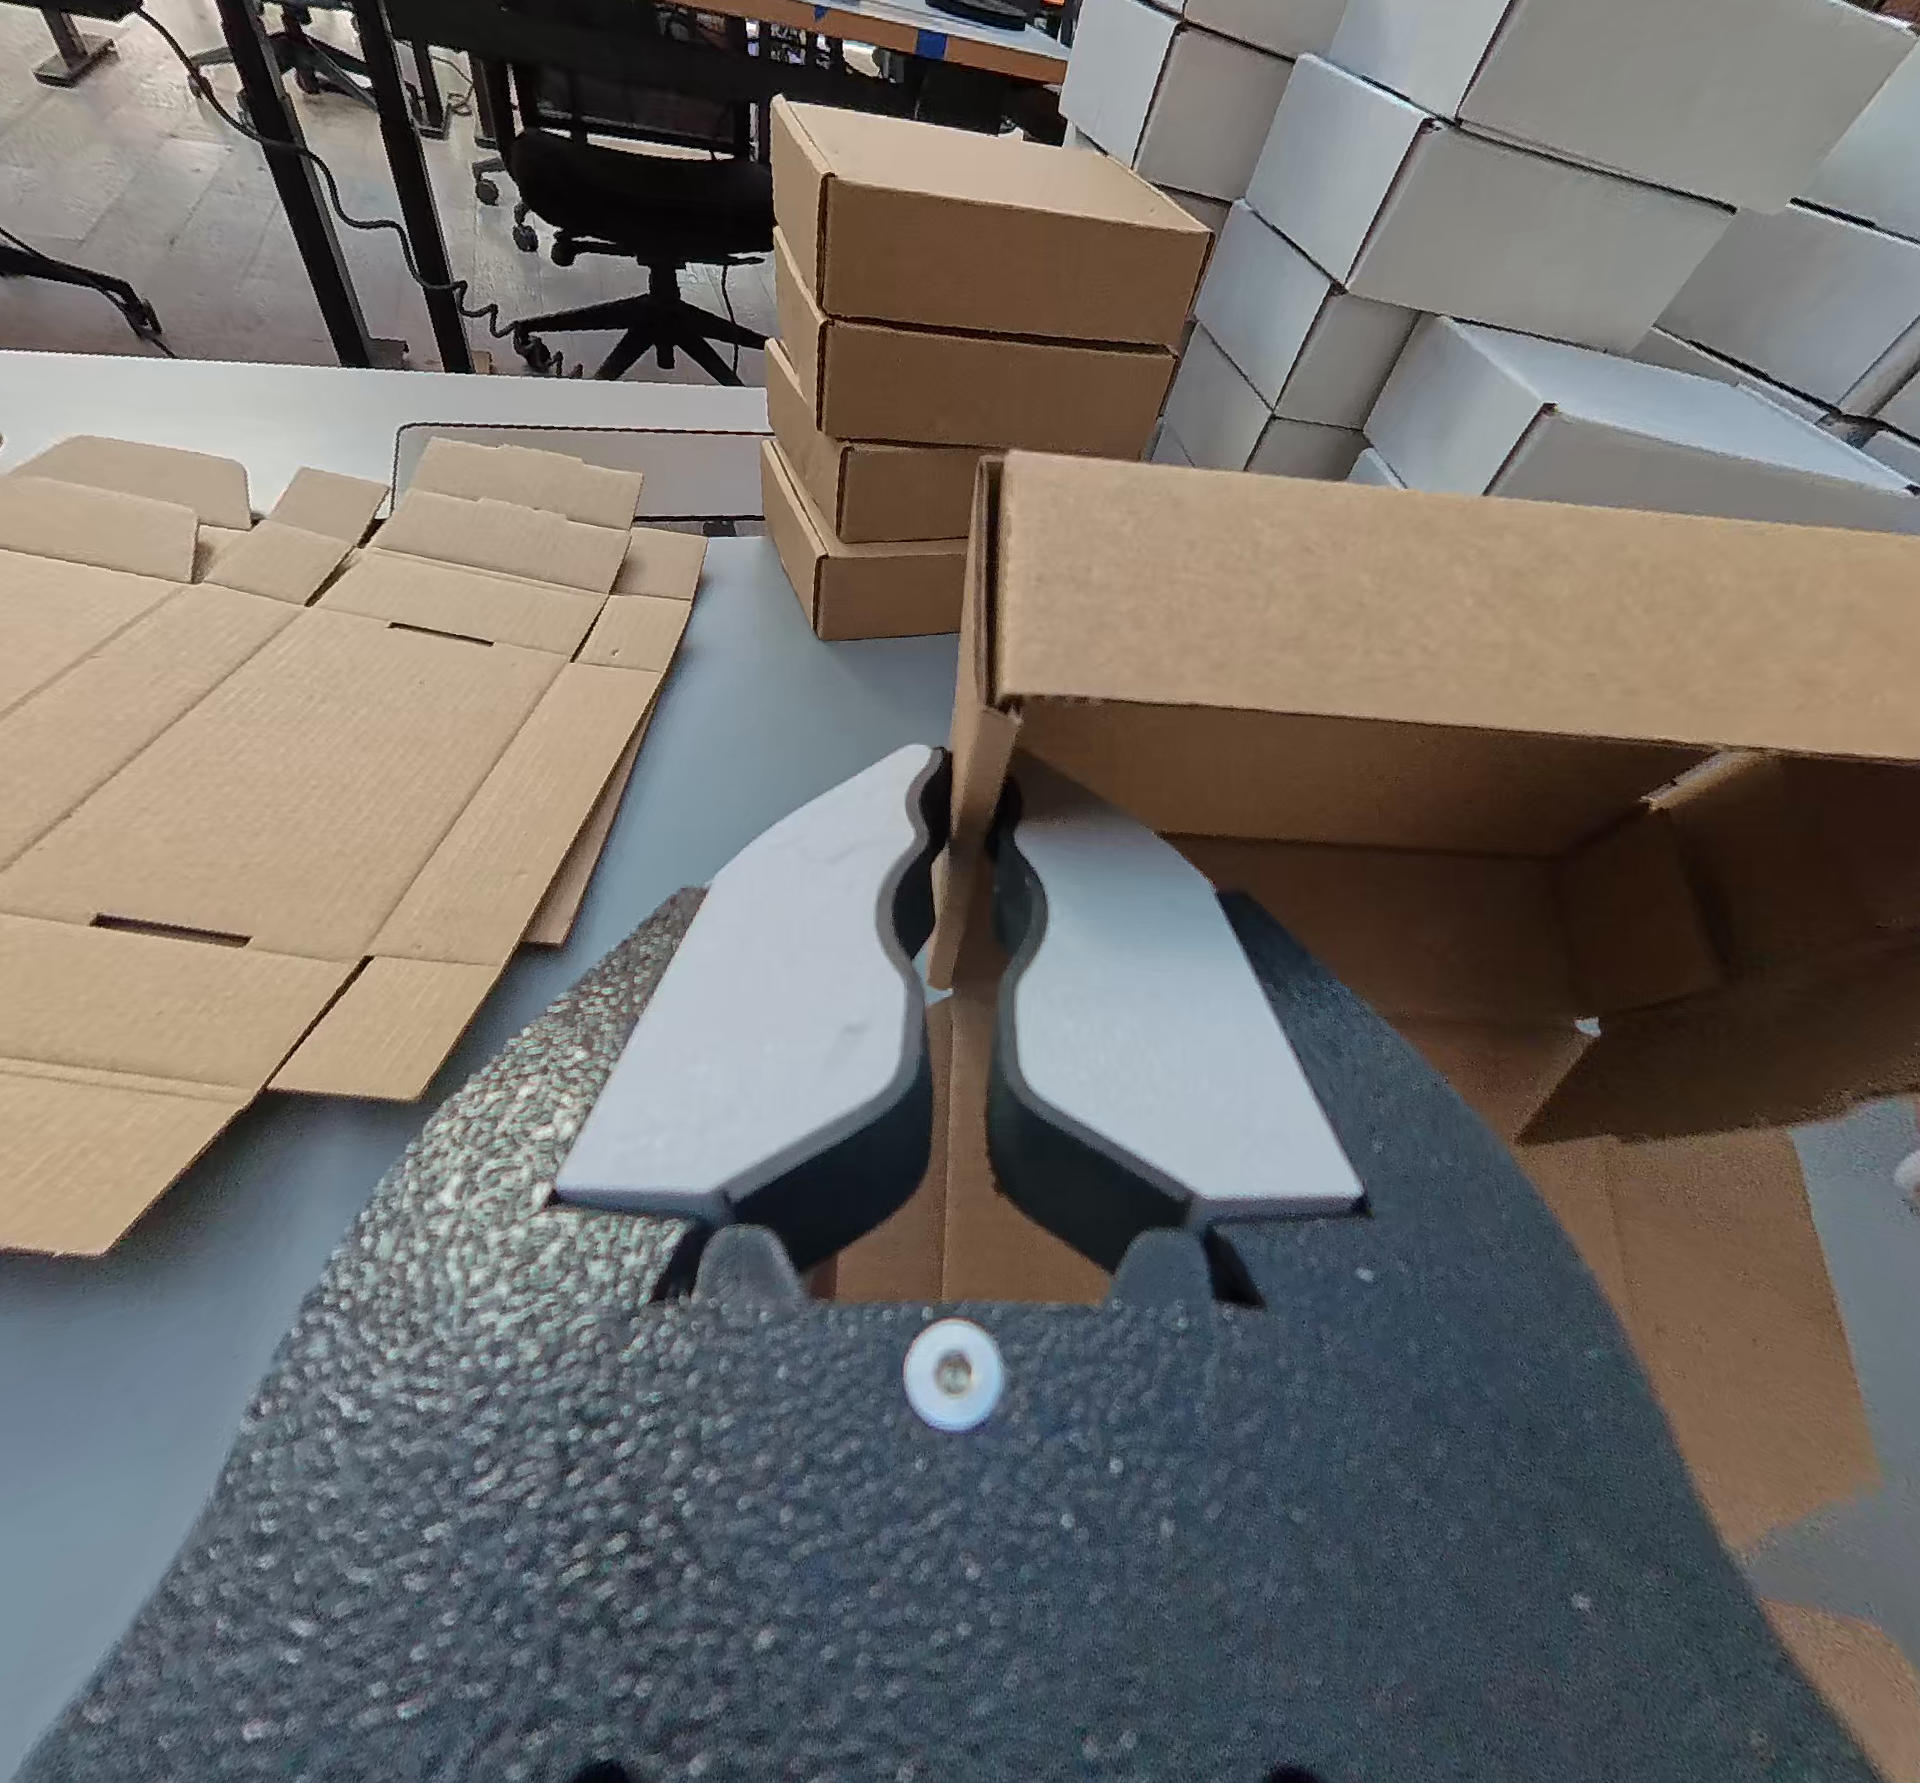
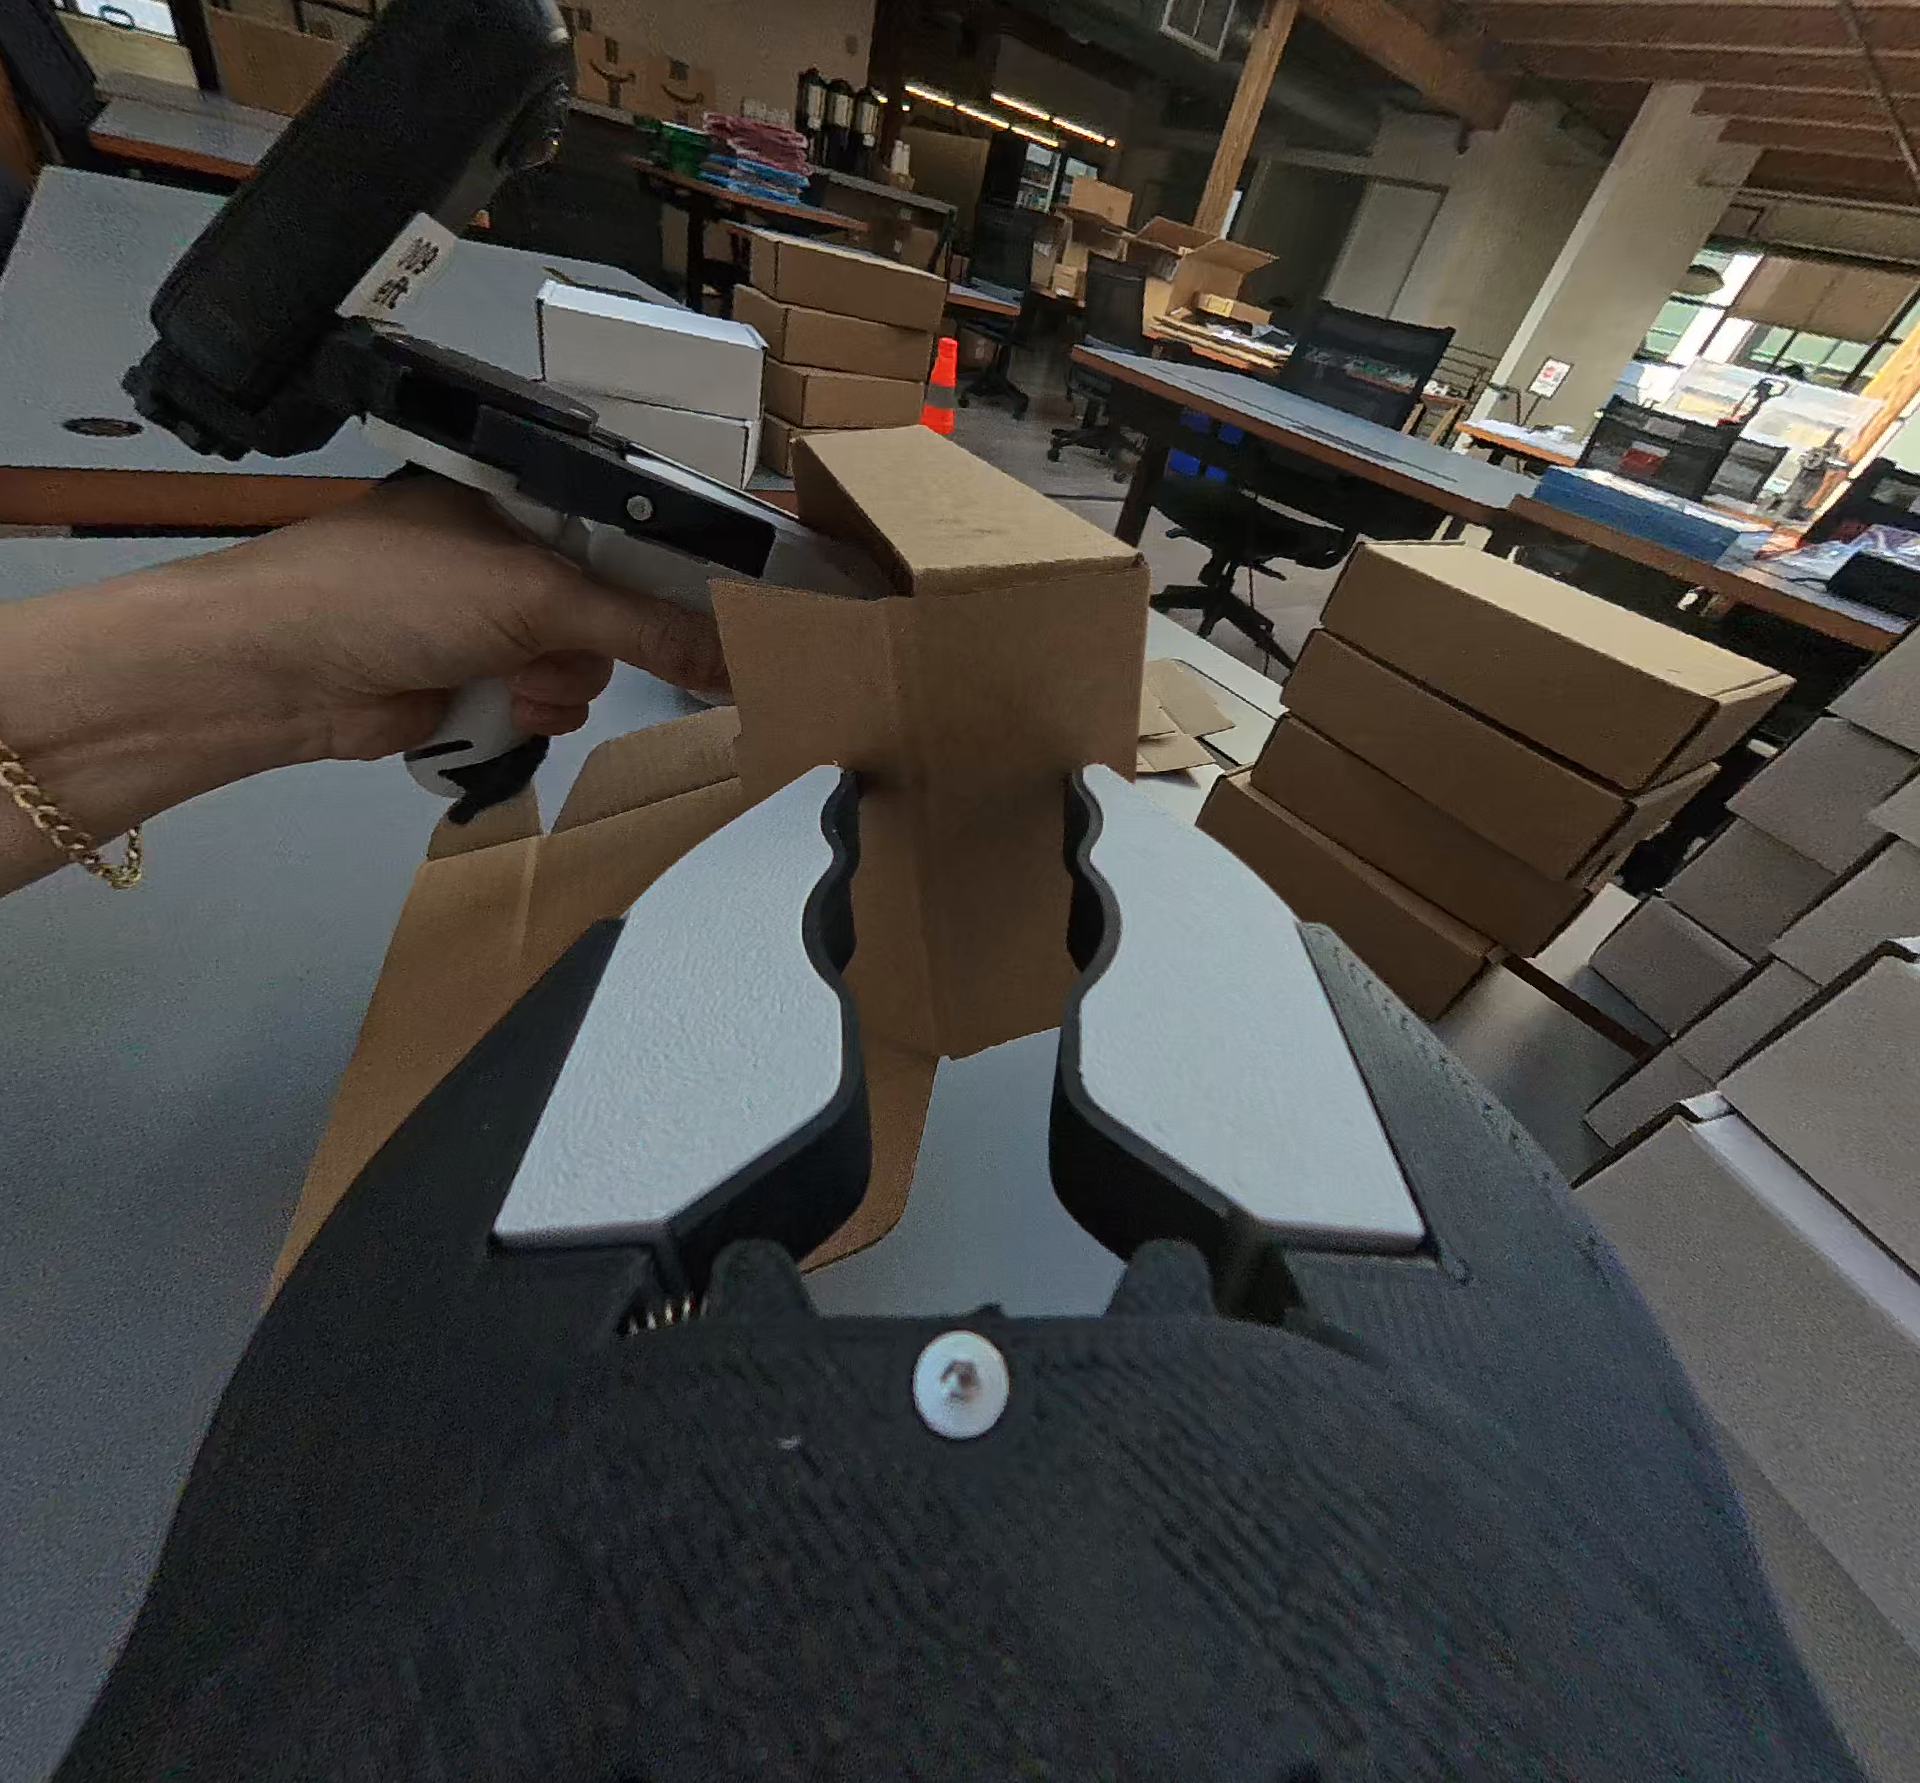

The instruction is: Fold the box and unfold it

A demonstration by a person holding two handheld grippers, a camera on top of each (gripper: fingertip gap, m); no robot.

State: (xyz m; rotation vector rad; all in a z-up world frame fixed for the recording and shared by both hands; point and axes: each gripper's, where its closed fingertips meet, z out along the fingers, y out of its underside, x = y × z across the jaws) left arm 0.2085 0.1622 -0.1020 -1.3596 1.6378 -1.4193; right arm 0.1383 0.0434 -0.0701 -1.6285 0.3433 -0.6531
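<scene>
Four stacked brown boxes (image 1: 966, 372), one half-folded box (image 1: 1455, 694), left gripper (image 1: 971, 814) pinching it

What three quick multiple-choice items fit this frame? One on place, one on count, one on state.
1. Where do the flat cardboard blanks lie in the left wrist view?
A. on the table, left of the box
B. under the table
C. inside the box

2. How many closed brown boxes are in the brown stack behind the box?
A. two
B. four
C. seven

3. What state are the left tongs in?
A. wide open, clear of the box
B. shut on the box's side wall
C. shut on nothing

Key: 1 A, the blanks spread over the tabletop at left. 2 B, four box fronts show one above another. 3 B, the cardboard wall is pinched between the fingertips.
</scene>
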